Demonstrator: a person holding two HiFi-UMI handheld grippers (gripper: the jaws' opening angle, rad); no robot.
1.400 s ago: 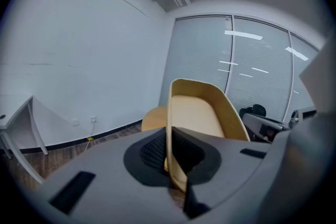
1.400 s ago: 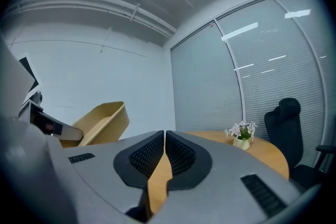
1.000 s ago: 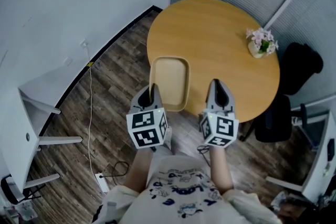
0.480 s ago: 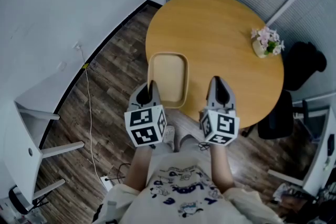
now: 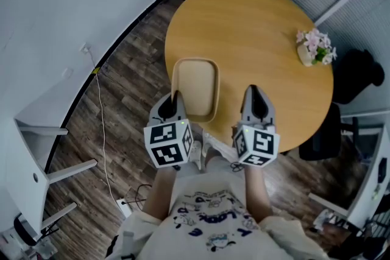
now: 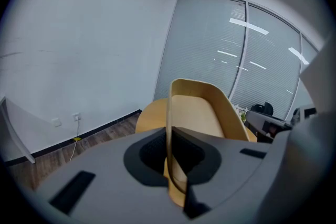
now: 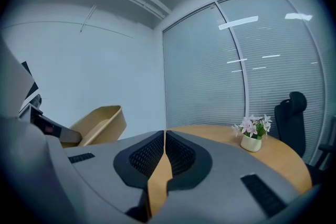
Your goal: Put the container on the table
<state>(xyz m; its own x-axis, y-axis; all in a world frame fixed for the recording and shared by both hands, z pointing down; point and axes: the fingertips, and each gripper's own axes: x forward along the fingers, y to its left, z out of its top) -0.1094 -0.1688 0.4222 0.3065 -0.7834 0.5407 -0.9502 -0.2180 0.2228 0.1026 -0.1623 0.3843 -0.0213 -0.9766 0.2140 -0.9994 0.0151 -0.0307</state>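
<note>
Tan container (image 5: 195, 87) hangs over the wooden table (image 5: 256, 27), near-left edge | left gripper (image 5: 177, 97) pinches its near rim wall; we judge this a carrying hold | right gripper (image 5: 254, 94) jaws pressed together, empty, spare.

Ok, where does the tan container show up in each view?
Head view: container at centre, overlapping the table's near edge.
Left gripper view: container dead centre, its rim clamped in the jaws.
Right gripper view: container at left, mid-height.
Shared landmark: the round table, in all three.
</note>
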